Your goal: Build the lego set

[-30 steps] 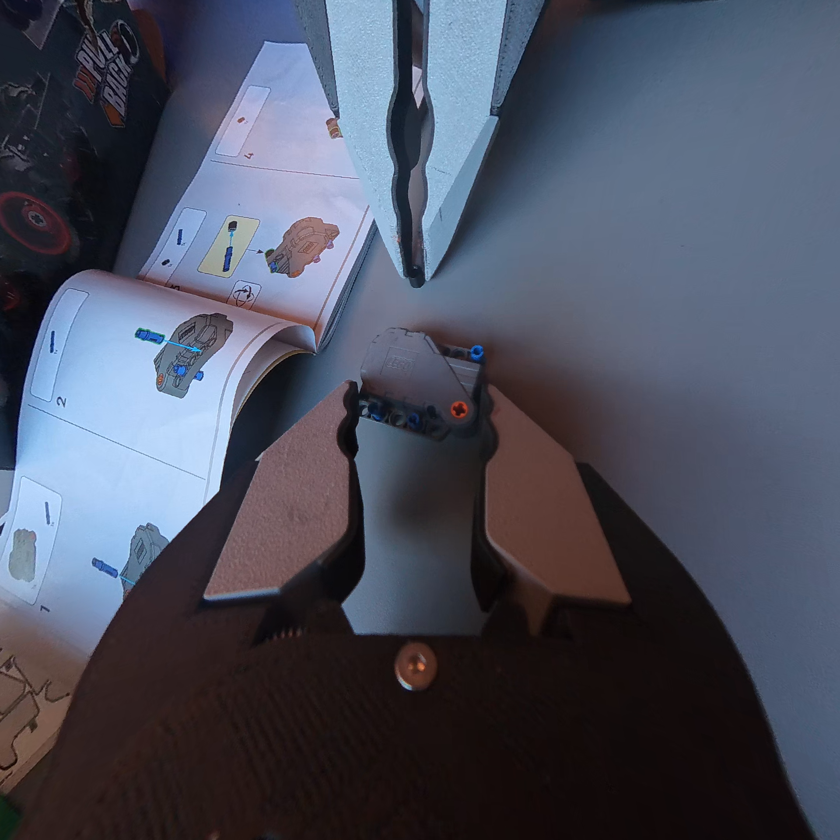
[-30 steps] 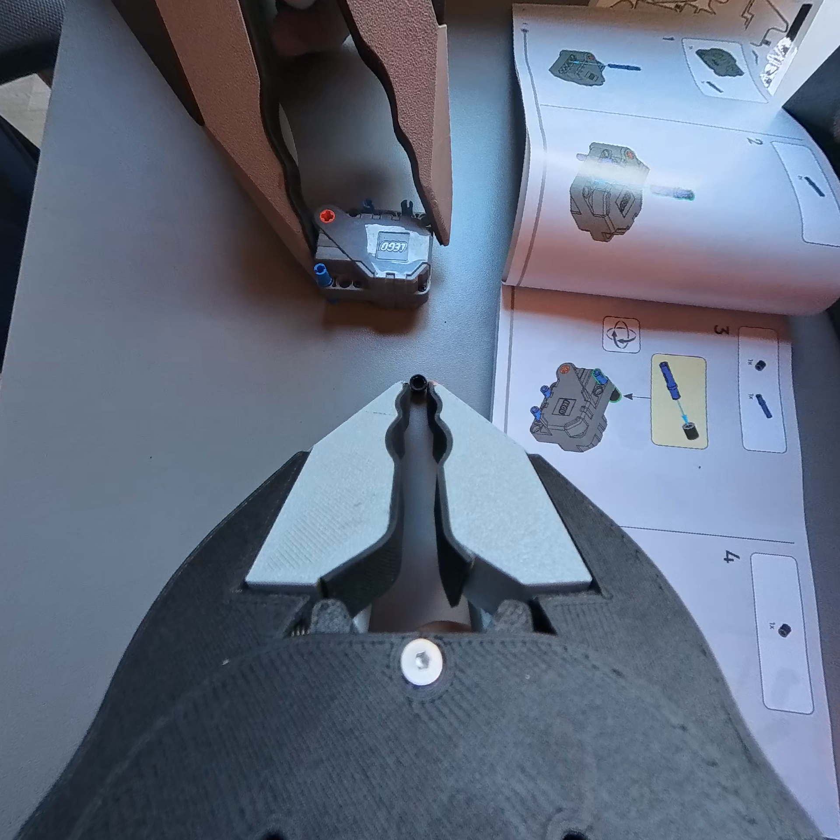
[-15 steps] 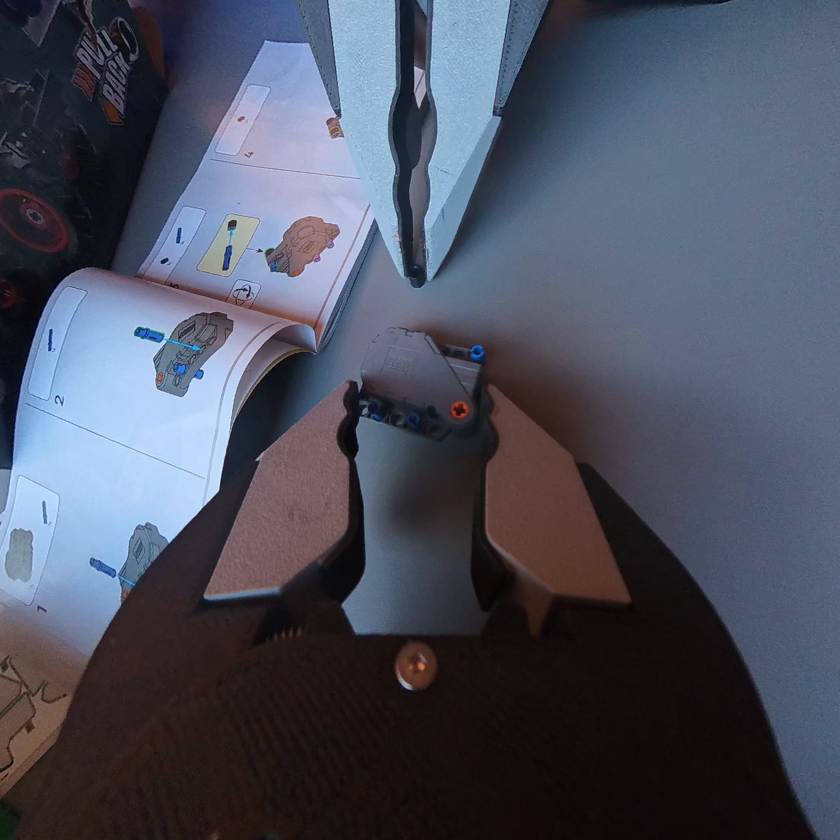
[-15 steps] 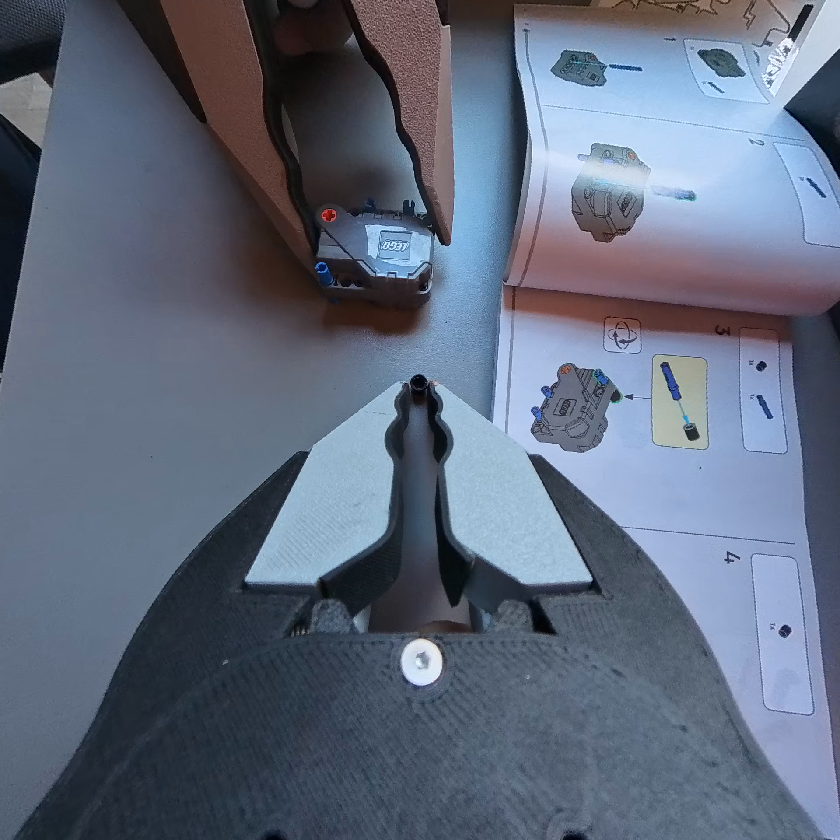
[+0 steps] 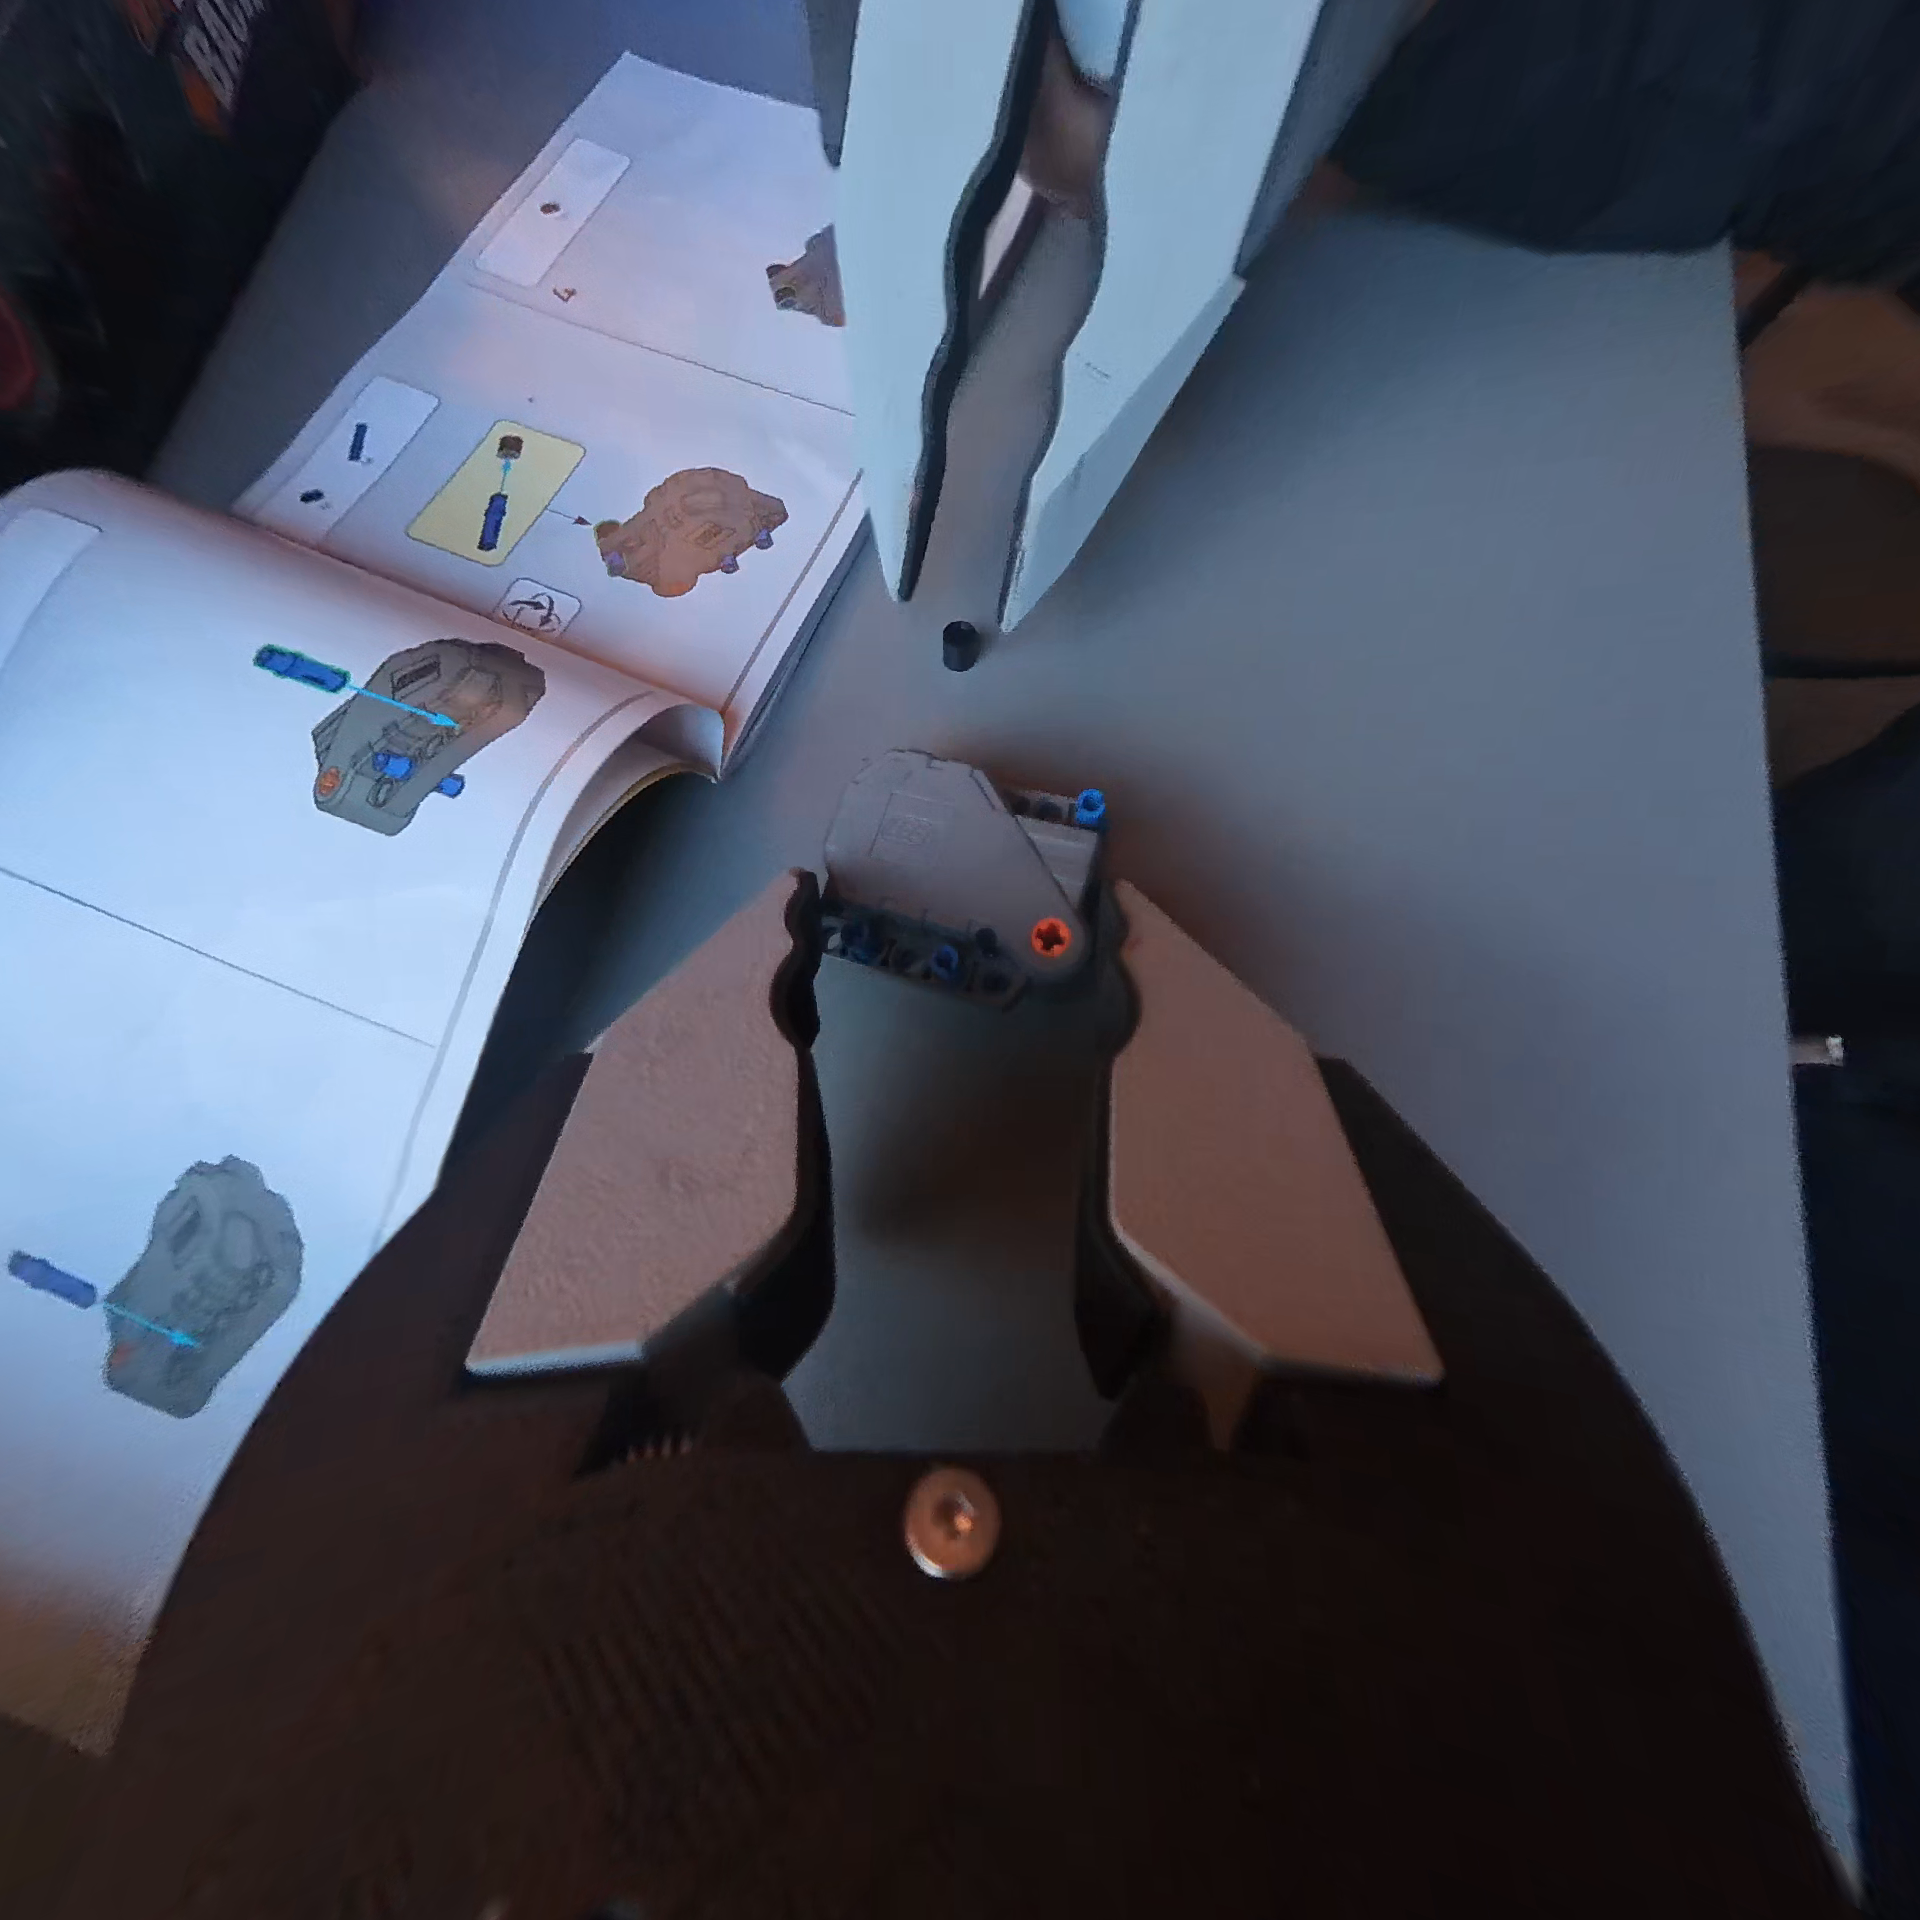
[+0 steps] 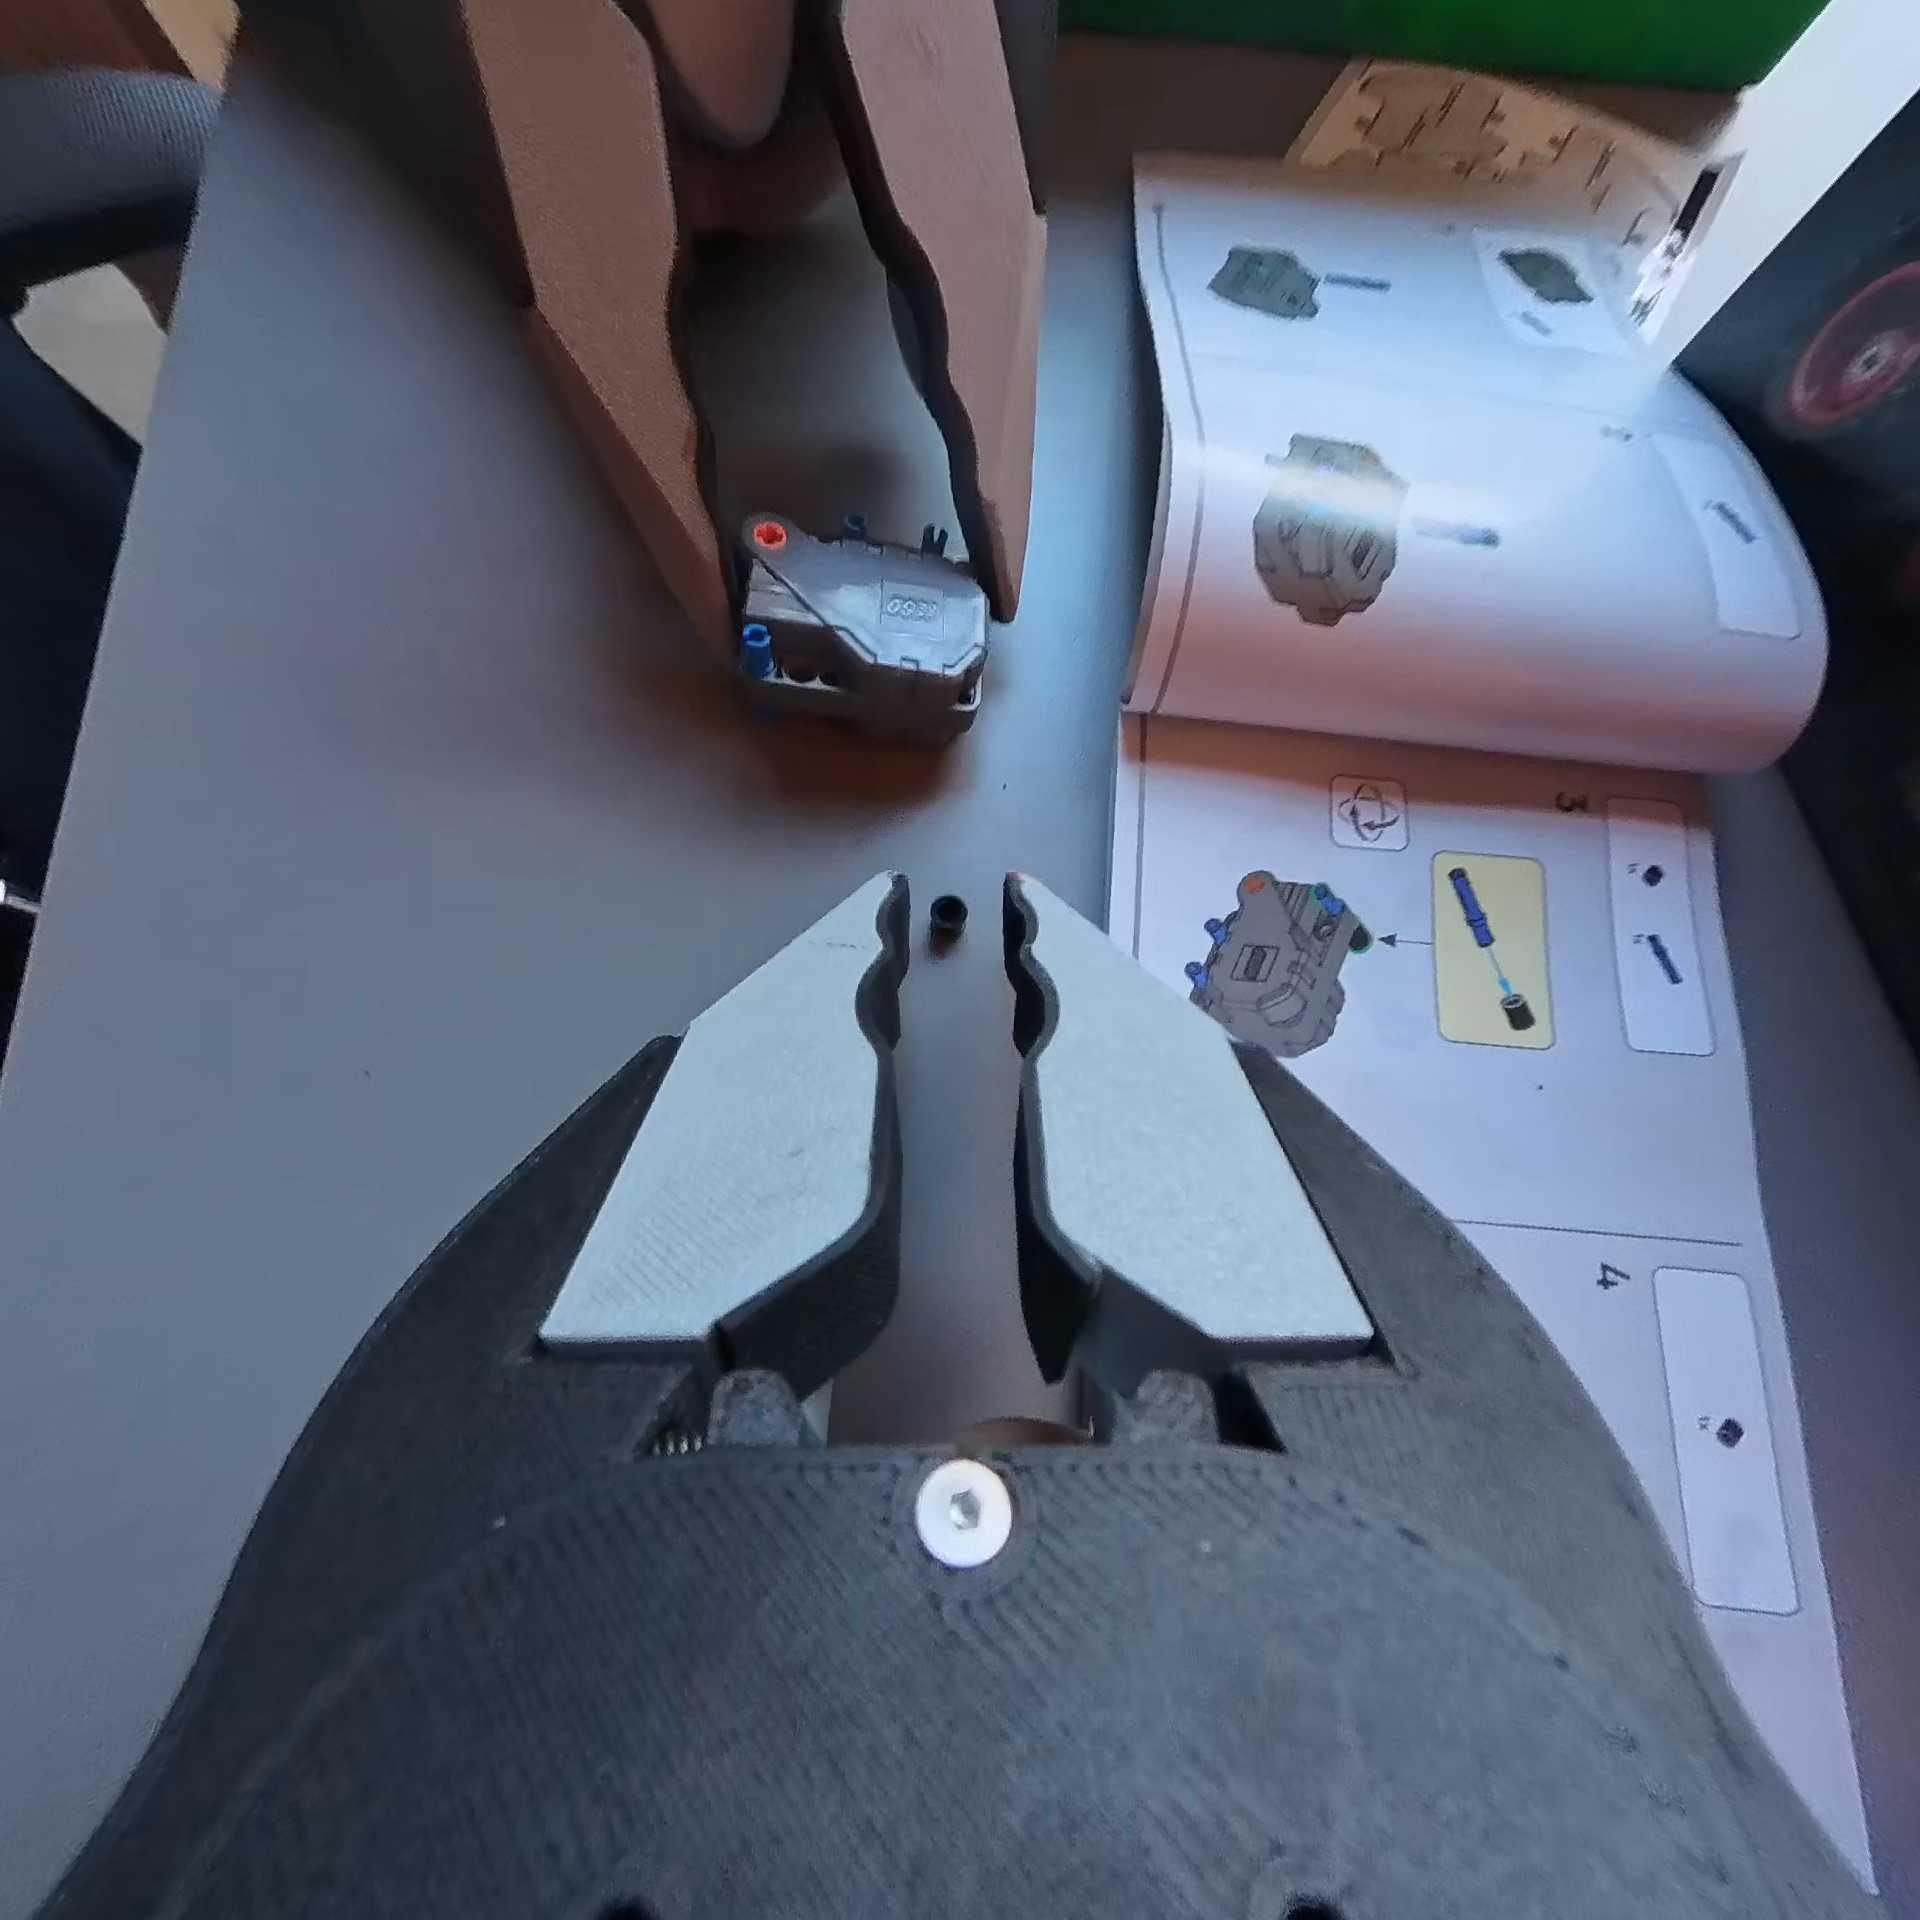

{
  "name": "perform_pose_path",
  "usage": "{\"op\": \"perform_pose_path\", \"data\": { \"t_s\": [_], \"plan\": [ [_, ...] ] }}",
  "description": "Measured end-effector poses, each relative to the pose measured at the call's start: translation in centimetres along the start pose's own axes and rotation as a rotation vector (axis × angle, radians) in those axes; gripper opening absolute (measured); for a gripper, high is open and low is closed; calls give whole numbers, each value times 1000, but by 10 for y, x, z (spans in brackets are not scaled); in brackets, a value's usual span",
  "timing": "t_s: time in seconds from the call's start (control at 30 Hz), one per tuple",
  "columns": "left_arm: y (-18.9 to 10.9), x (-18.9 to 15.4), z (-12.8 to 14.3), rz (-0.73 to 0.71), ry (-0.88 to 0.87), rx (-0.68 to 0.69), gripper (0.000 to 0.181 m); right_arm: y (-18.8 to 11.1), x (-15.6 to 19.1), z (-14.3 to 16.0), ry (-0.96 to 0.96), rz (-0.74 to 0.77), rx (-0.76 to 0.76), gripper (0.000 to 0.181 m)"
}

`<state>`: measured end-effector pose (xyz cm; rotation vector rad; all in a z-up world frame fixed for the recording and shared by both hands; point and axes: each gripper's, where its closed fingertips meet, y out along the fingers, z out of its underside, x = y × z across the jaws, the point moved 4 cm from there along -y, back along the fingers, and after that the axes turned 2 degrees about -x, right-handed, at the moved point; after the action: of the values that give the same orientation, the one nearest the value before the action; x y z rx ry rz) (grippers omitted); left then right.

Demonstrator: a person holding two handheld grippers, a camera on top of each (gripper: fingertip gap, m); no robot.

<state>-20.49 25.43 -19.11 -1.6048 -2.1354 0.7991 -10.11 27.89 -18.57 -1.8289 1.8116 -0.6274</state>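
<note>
A grey pull-back motor block with blue pins and an orange axle hole sits on the grey table. My left gripper is shut on its sides. The block also shows in the right wrist view, between the brown fingers of the left gripper. My right gripper is open. A small black bush lies on the table between its fingertips, touching neither. In the left wrist view the bush lies just below the right gripper's pale fingers.
An open instruction booklet lies left of the block; in the right wrist view it lies to the right. A dark set box stands beyond it. The table edge runs close on the right. Some 6 cm of space lies between my two pairs of fingers.
My right gripper has opened and let go of the black bush, which now lies on the table. The left gripper still holds the motor block in place.
</note>
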Motion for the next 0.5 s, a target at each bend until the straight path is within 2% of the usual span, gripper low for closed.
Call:
{"op": "perform_pose_path", "data": {
  "t_s": [0.03,0.2,0.5],
  "plan": [
    [0,0,0,21,-29,-8,50,-1,0,-2,0,-1,-11,14],
    [-4,2,-2,160,-210,-46,50,-4,0,-8,-7,12,-51,15],
    [-18,4,-16,488,-543,-227,49,-6,24,-39,-49,-59,-224,15]
  ]
}}
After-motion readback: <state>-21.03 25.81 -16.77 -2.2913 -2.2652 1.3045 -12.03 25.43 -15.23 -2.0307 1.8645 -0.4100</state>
